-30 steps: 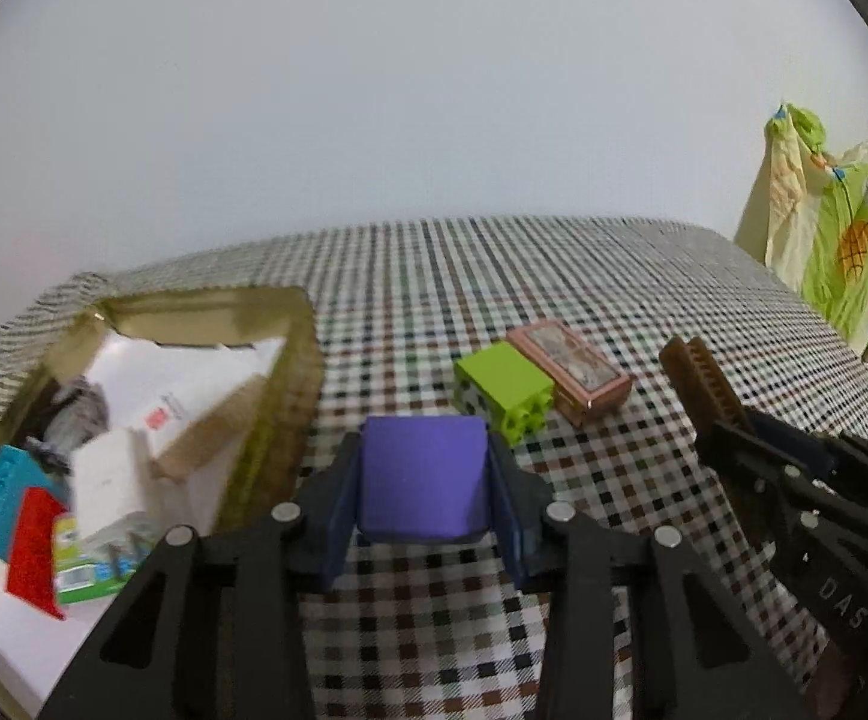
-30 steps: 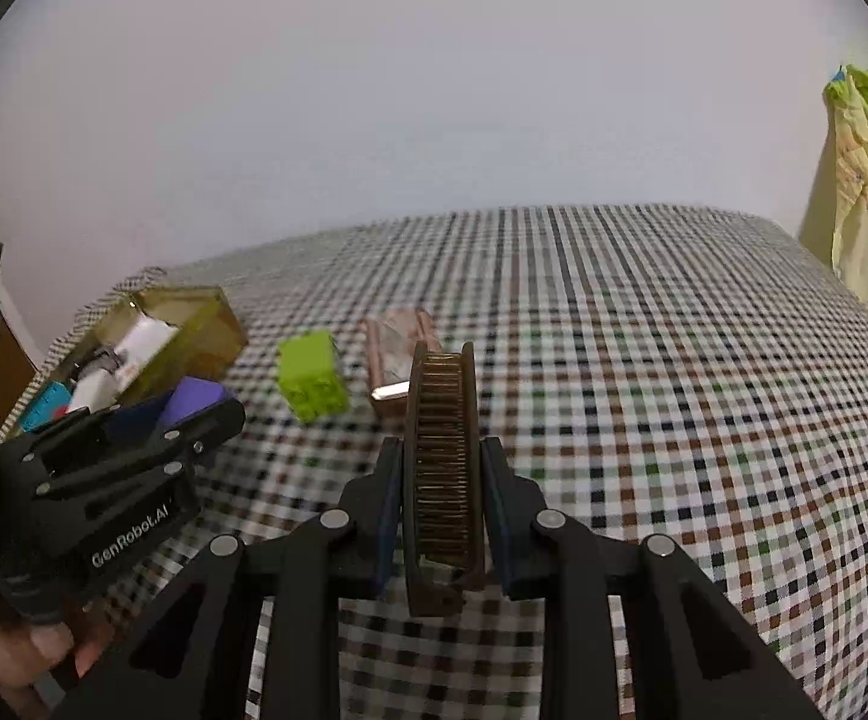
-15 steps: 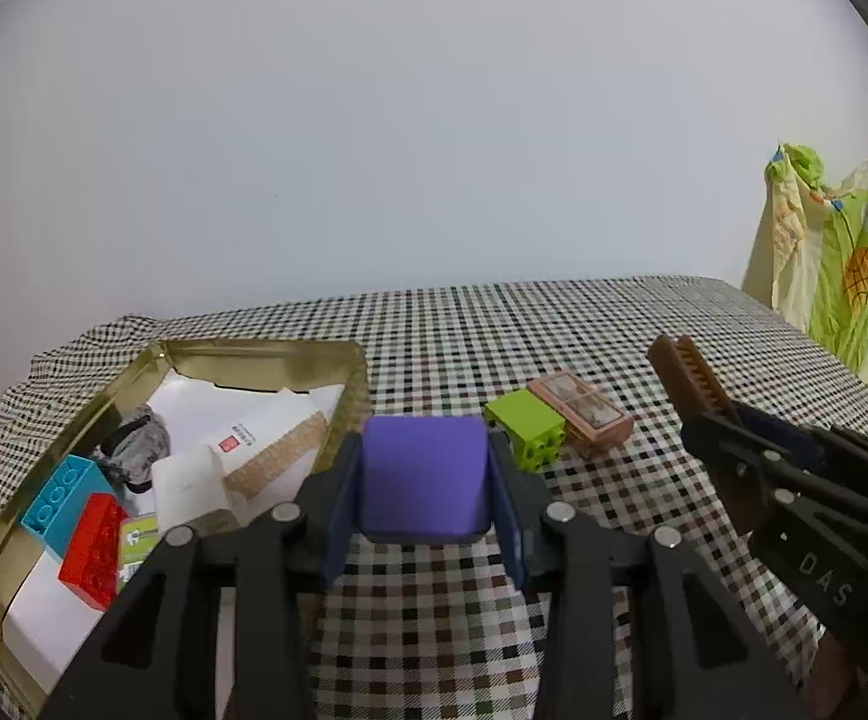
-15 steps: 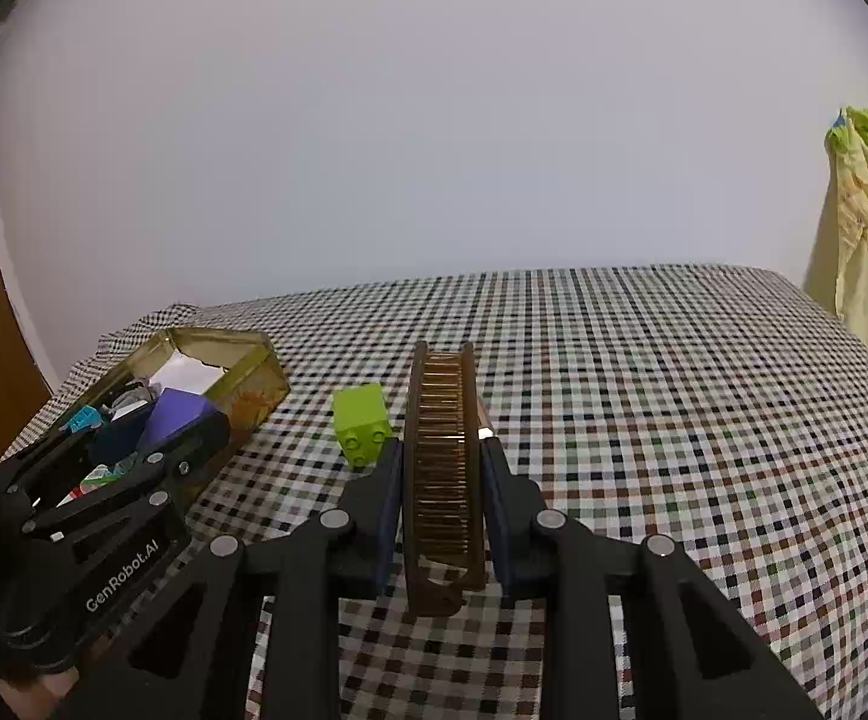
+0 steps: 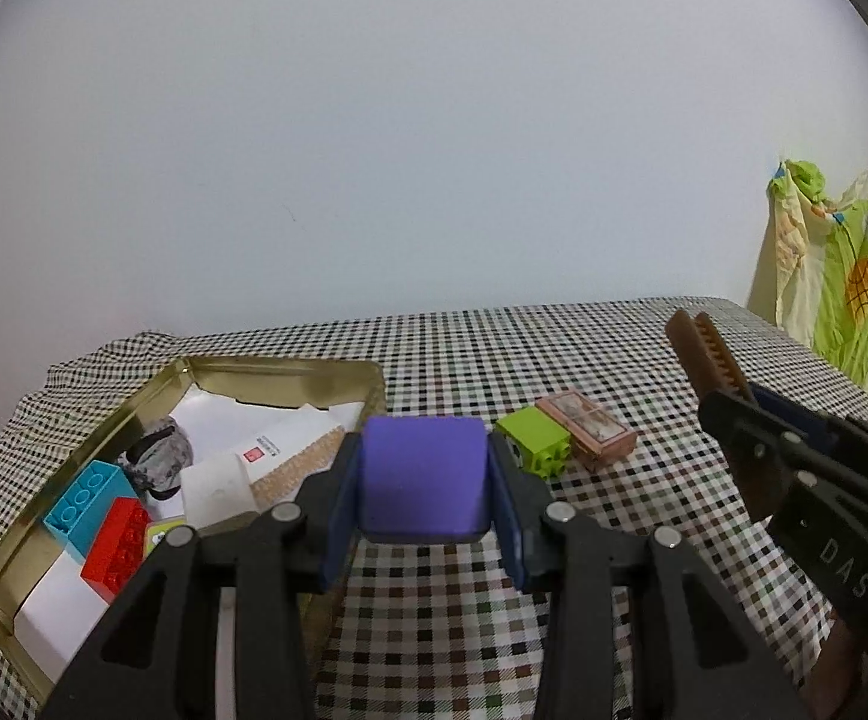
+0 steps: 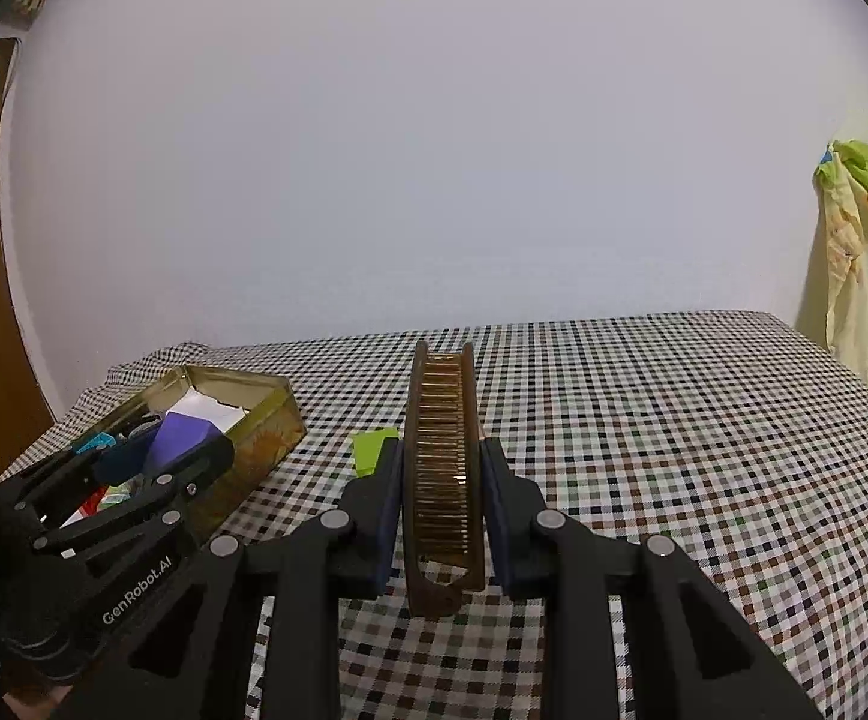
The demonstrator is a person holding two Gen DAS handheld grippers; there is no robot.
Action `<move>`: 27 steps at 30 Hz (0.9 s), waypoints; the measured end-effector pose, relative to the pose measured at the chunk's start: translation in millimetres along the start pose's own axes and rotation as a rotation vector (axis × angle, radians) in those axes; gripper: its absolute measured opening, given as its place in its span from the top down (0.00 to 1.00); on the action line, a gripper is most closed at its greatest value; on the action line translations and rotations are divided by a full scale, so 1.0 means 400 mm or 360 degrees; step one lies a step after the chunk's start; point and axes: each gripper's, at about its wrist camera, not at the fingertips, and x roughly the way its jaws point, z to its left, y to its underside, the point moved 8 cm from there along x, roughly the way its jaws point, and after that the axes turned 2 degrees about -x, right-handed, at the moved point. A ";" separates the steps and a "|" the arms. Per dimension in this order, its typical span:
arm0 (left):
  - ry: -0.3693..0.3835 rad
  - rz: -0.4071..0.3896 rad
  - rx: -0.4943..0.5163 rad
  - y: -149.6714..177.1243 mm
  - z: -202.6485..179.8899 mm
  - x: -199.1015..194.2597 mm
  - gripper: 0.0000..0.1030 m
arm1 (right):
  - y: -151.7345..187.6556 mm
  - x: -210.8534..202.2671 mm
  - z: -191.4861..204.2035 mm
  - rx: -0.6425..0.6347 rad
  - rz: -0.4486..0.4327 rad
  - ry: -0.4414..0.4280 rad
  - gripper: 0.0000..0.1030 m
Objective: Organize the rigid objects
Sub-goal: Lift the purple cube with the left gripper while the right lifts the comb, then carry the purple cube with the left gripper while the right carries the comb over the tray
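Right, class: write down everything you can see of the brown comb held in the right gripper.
The brown comb is a long, narrow folding type: two dark brown side rails with a row of fine, golden-brown teeth between them, plastic by its look. The right gripper is shut on it, one blue pad on each rail, near its lower end. It is held off the checked tablecloth, pointing away from the camera and tilted upward. In the left wrist view its far end sticks up past the fingers. Nothing else touches it.
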 end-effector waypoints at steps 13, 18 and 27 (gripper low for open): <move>-0.0032 -0.0093 -0.0021 -0.005 0.028 -0.033 0.62 | -0.013 -0.040 0.015 -0.0075 -0.0142 0.0027 0.73; -0.0030 -0.0116 -0.0036 -0.002 0.043 -0.046 0.62 | -0.012 -0.046 0.016 -0.0086 -0.0163 0.0023 0.73; -0.0034 -0.0151 -0.0076 0.001 0.074 -0.062 0.62 | -0.017 -0.052 0.046 -0.0137 -0.0206 0.0010 0.73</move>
